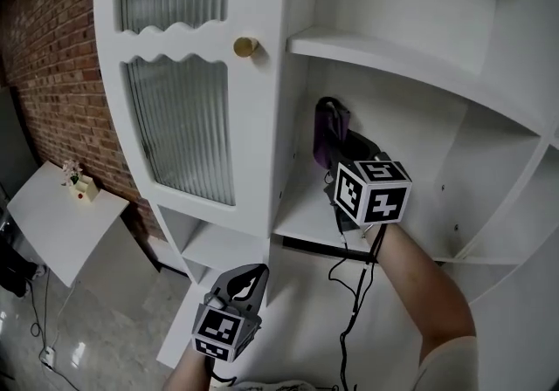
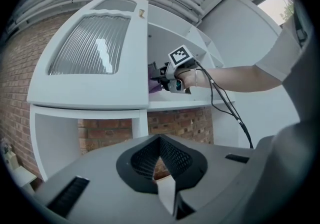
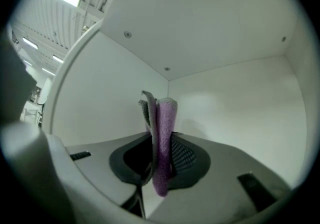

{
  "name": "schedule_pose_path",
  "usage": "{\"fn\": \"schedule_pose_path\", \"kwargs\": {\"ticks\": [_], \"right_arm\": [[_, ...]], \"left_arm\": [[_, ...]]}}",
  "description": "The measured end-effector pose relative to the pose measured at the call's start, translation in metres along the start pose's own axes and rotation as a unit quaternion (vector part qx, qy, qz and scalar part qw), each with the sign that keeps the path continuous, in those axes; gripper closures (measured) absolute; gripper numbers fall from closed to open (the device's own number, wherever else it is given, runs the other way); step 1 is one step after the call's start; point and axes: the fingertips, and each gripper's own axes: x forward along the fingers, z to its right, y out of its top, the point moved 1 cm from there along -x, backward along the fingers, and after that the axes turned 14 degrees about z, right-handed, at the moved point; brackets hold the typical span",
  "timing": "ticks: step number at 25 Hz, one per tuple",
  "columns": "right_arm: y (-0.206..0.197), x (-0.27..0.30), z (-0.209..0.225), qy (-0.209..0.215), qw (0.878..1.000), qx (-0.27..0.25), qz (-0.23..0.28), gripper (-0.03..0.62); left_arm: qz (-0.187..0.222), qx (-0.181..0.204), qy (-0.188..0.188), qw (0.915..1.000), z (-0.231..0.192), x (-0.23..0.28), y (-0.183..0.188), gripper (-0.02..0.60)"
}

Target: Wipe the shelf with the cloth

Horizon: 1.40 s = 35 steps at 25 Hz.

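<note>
- The white cabinet (image 1: pixel 284 132) fills most of the head view, with open compartments on its right half and lower ones below.
- A red brick wall (image 1: pixel 48 49) runs behind it at the left and shows through the cabinet's open lower bays in the left gripper view.
- A door (image 1: pixel 179 132) with ribbed glass panes covers the cabinet's left part. Its edge stands just beside the open compartment.
- The shelf (image 1: pixel 301 216) is the floor board of that open compartment, with another board (image 1: pixel 384 53) above it as a roof.
- A small white table (image 1: pixel 57 223) stands low at the left, well apart from the cabinet's open side.
- The person's right forearm (image 1: pixel 428 289) reaches up into the compartment.
- The right tongs (image 3: pixel 160 154) are inside the compartment above the shelf, clenched on the cloth. The compartment's back corner lies straight ahead of them.
- The left tongs (image 2: pixel 160 149) hang low in front of the cabinet's base. They are pressed together with nothing between them and point up at the compartment.
- The cloth (image 3: pixel 164 128), purple on one side and grey on the other, stands folded up out of the right tongs, near the compartment's left wall. Whether it touches any surface cannot be told.
- A black cable (image 1: pixel 349 306) trails from the right tongs down across the cabinet front.
- A round brass knob (image 1: pixel 245 46) sits at the door's upper right edge.
- A small thing (image 1: pixel 77 182) sits on the table, too small to tell what it is.
</note>
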Motion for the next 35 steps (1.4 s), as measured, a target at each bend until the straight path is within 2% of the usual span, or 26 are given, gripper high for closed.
{"fn": "schedule_pose_path", "kwargs": {"ticks": [5,9,16,25,28,32,35], "right_arm": [[0.011,-0.045,-0.038,0.022,1.000,-0.018,-0.003,0.519],[0.011,-0.075,-0.073,0.041,0.999,0.013,-0.004,0.519],[-0.019,-0.096,-0.115,0.068,0.996,0.058,-0.026,0.519],[-0.029,-0.079,-0.109,0.045,0.997,0.041,-0.037,0.519],[-0.038,-0.064,-0.097,0.032,0.996,0.055,-0.057,0.520],[-0.045,-0.049,-0.088,0.015,0.991,0.102,-0.090,0.522],[-0.046,-0.037,-0.080,0.013,0.992,0.071,-0.104,0.523]], "left_arm": [[0.008,0.009,0.000,0.9999,0.010,-0.012,0.006,0.568],[0.013,0.006,0.003,0.9999,0.015,-0.030,0.010,0.568],[0.025,0.011,0.015,0.9995,0.015,-0.054,0.015,0.568],[0.015,0.000,0.024,0.9996,0.009,-0.061,-0.003,0.568],[0.015,-0.005,0.022,0.9996,0.007,-0.055,-0.007,0.568],[0.010,-0.004,0.018,0.9998,0.003,-0.044,-0.016,0.568],[0.006,-0.001,0.016,0.9999,-0.001,-0.035,-0.024,0.568]]}}
